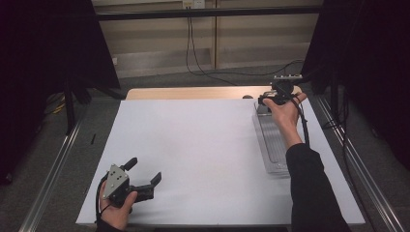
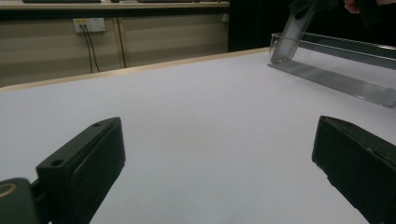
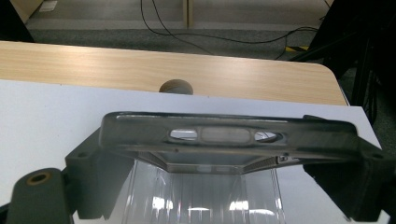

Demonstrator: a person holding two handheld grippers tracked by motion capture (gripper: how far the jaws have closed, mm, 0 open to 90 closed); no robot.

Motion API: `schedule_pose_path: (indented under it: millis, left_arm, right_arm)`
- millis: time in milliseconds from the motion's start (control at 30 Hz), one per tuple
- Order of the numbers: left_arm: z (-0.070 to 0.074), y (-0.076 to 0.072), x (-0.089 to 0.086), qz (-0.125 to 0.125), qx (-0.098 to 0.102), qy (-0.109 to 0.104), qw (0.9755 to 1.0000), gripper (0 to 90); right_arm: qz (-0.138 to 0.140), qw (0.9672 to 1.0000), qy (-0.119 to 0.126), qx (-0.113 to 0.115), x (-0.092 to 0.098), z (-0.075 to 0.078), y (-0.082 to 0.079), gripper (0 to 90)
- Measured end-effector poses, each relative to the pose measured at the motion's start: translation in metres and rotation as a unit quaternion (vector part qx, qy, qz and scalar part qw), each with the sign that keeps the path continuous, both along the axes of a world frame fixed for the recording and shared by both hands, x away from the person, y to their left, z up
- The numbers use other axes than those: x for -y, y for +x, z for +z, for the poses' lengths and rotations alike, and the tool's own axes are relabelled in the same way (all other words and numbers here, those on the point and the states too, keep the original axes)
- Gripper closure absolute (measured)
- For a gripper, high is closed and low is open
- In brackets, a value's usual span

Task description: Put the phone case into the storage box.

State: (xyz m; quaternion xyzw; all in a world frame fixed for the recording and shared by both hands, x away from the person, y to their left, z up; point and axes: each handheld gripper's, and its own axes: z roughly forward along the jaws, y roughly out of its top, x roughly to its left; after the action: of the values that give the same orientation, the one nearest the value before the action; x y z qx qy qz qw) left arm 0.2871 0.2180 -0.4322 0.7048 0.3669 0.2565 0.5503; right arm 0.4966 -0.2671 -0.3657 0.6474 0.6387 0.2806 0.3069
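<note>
A long clear plastic tray lies along the right side of the white sheet. My right gripper is at its far end, shut across the tray's end rim, which spans the gap between both jaws. From the left gripper view, the tray shows at the upper right, with a clear end piece standing tilted up under the right hand. My left gripper rests near the front left of the sheet, jaws wide open with nothing between them.
A small round grey knob sits on the bare wooden strip beyond the sheet. Black curtains and metal rails flank the table. Cables run across the floor behind it. The person's right sleeve lies over the sheet's front right.
</note>
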Motion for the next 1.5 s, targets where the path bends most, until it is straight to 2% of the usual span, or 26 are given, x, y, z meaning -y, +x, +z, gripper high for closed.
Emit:
schedule_pose_path:
  millis: [567, 1167, 1433, 1500]
  left_arm:
    - [-0.001, 0.000, 0.001, 0.000, -0.002, -0.001, 1.0000, 2.7]
    - [-0.001, 0.000, 0.001, 0.002, -0.001, 0.001, 1.0000, 2.7]
    - [-0.001, 0.000, 0.000, 0.002, -0.001, 0.002, 1.0000, 2.7]
    - [-0.001, 0.000, 0.001, 0.002, -0.002, 0.002, 1.0000, 2.7]
  right_arm:
    - [0.004, 0.9999, -0.006, -0.009, -0.003, 0.003, 0.015, 11.8]
    - [0.017, 0.9998, -0.006, 0.002, -0.003, 0.002, 0.024, 11.2]
    - [0.021, 0.9998, 0.005, 0.002, -0.001, 0.001, 0.026, 10.0]
    - [0.024, 0.9997, 0.005, 0.008, 0.000, 0.002, 0.026, 8.9]
